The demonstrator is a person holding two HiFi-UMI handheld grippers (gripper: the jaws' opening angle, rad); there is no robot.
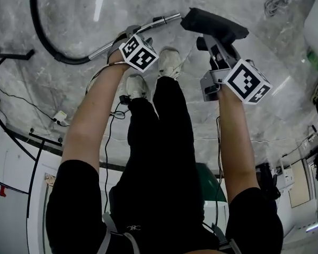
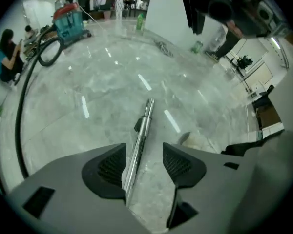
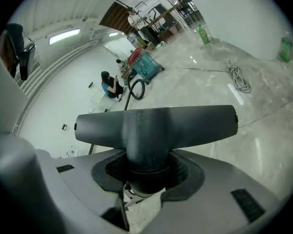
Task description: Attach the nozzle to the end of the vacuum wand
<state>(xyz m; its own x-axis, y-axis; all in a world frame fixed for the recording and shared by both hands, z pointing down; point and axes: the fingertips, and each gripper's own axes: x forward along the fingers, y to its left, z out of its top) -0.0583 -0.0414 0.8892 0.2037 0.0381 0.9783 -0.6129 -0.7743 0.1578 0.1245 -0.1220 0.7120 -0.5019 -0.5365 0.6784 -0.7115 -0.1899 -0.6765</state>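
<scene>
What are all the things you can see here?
vacuum wand: one, silver, on the floor between the left jaws
nozzle: one, black, clamped in the right hand-held gripper
hose: one, black, curving across the floor
vacuum cleaner: one, teal, far off
bottles: two, green, on the floor far off
cable: one coil, grey, on the floor
shoes: two, white, below the grippers
left hand-held gripper: one, grey, open over the vacuum wand
right hand-held gripper: one, grey, shut on the nozzle
</scene>
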